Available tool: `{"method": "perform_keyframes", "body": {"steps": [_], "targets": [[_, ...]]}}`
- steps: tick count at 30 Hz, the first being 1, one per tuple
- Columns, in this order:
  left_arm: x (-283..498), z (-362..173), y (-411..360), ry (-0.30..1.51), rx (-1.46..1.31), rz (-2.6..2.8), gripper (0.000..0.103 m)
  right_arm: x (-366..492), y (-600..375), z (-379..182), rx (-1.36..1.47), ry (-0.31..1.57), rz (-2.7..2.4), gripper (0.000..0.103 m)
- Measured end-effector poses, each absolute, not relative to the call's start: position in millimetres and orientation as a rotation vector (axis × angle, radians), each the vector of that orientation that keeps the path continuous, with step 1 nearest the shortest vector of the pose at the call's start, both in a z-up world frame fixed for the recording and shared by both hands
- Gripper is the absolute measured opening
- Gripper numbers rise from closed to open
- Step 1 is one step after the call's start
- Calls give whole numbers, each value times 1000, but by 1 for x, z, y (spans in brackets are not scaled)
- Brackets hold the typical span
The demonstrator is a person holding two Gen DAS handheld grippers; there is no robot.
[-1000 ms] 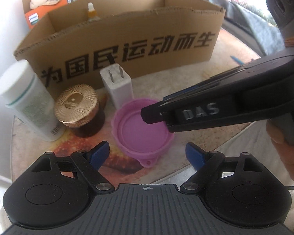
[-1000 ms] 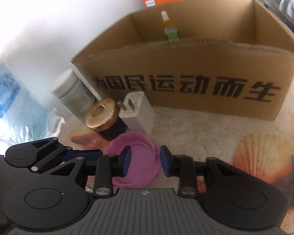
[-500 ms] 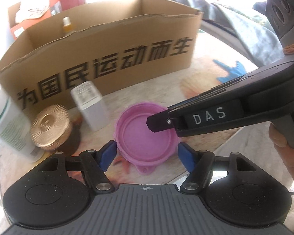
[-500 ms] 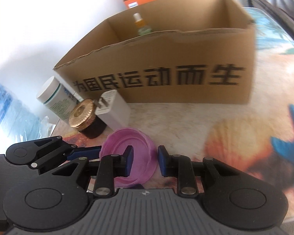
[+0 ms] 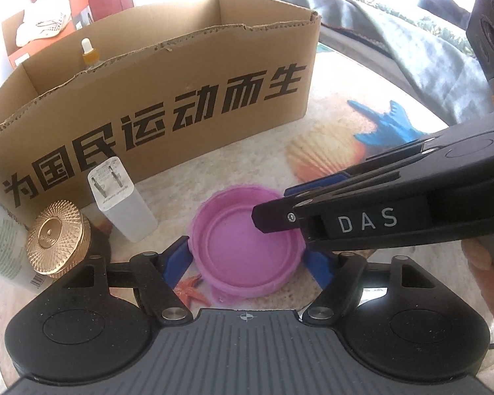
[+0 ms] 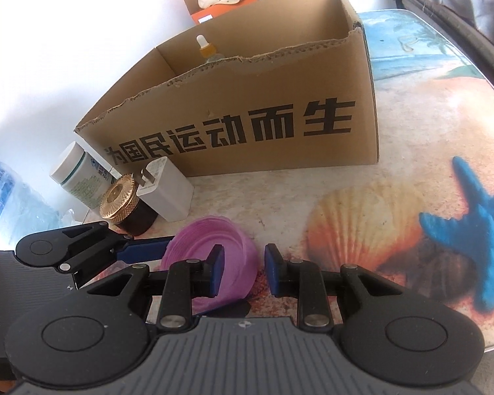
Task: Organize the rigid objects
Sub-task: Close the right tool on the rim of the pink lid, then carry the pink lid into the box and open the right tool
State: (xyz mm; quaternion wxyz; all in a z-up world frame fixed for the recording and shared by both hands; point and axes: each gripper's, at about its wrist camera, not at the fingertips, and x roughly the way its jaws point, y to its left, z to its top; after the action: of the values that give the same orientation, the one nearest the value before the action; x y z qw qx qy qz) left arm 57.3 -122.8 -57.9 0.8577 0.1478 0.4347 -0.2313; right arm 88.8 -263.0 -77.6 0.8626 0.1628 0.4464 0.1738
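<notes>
Pink bowl (image 5: 250,247): we are bracketing its rim with left gripper (image 5: 247,258) spread, right gripper (image 6: 243,271) parted astride its edge, cardboard box (image 6: 247,115) standing behind.

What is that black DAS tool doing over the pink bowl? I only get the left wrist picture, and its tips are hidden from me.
Observer: The right gripper straddles the right wall of the pink bowl. One finger is over the inside and one is outside, with a gap showing, so it is not clamped.
Visitor: And the white bottle cut off at my edge?
Observer: The white bottle has a plain white cap and stands beside the gold-lidded jar.
Visitor: Is there anything to the left of it?
Observer: Yes, a blue-printed plastic pack at the picture's edge. It is too blurred to tell more.
</notes>
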Motion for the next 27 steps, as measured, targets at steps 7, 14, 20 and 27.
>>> {"method": "perform_keyframes", "body": {"steps": [7, 14, 20, 27], "targets": [[55, -54, -130, 882, 318, -482, 73, 84, -264, -74, 353, 926, 364, 27], [47, -19, -127, 783, 304, -456, 73, 76, -266, -36, 340, 836, 385, 28], [54, 30, -116, 664, 236, -402, 73, 82, -258, 25, 248, 684, 451, 28], [89, 60, -107, 619, 200, -368, 73, 120, -254, 66, 214, 631, 525, 28]]}}
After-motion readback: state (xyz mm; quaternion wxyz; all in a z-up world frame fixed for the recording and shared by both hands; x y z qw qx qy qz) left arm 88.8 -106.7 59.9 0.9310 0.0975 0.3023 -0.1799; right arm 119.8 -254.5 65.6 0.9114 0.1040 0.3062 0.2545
